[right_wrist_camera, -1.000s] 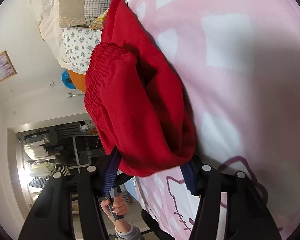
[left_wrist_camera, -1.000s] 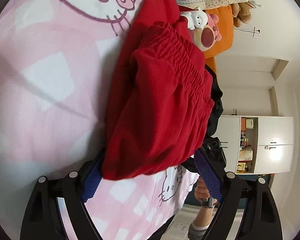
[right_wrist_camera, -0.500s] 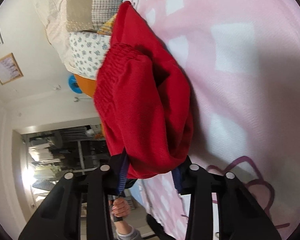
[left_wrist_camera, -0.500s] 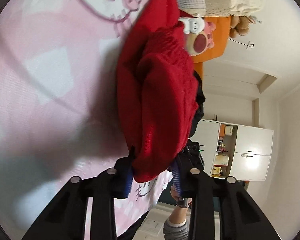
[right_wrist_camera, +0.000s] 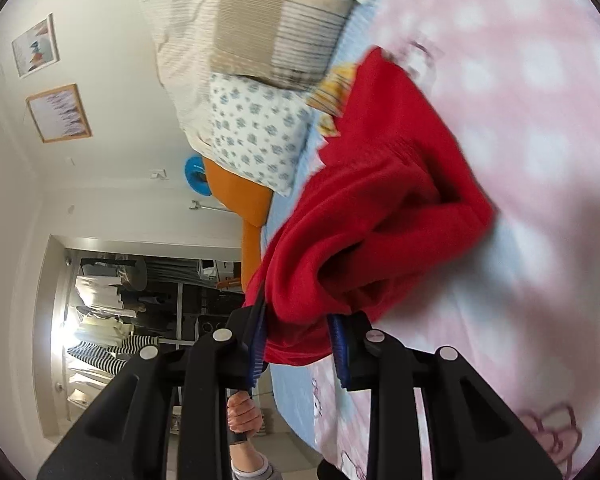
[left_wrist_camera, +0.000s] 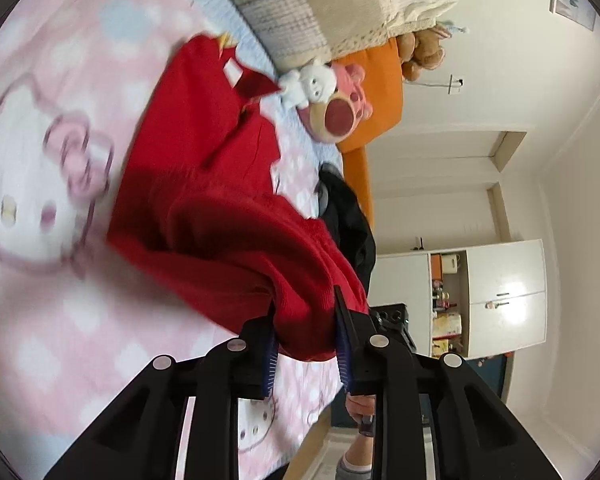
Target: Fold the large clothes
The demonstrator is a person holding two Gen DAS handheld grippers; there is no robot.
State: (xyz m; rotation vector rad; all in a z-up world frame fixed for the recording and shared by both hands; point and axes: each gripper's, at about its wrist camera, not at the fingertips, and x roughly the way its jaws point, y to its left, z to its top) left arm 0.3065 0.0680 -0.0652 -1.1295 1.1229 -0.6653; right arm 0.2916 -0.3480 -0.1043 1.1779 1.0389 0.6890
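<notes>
White walls, white cupboard (left_wrist_camera: 504,296), orange headboard (left_wrist_camera: 376,100), pink bedspread (right_wrist_camera: 540,80).

- Red garment (left_wrist_camera: 220,216): near hem bunched between the blue pads (left_wrist_camera: 269,354) of the left gripper (left_wrist_camera: 305,344); the fabric inside the clamp is hidden by the jaws. The right wrist view gives the same at the right gripper (right_wrist_camera: 296,344).
- Pink cat-print bedspread (left_wrist_camera: 60,320): motion-blurred in both views; print edges smeared; cut off by the round lens border.
- Dark garment (left_wrist_camera: 350,224): mostly hidden behind the red fabric; type cannot be told.
- Person's hand (right_wrist_camera: 244,414): partly covered by the right gripper's frame; the object it grips is unclear.
- Shelf contents of white cabinet (left_wrist_camera: 446,308): too small to identify.
- Wall pictures (right_wrist_camera: 58,114): subjects unreadable.
- Yellow patterned item (right_wrist_camera: 334,88): mostly tucked under the red garment.
</notes>
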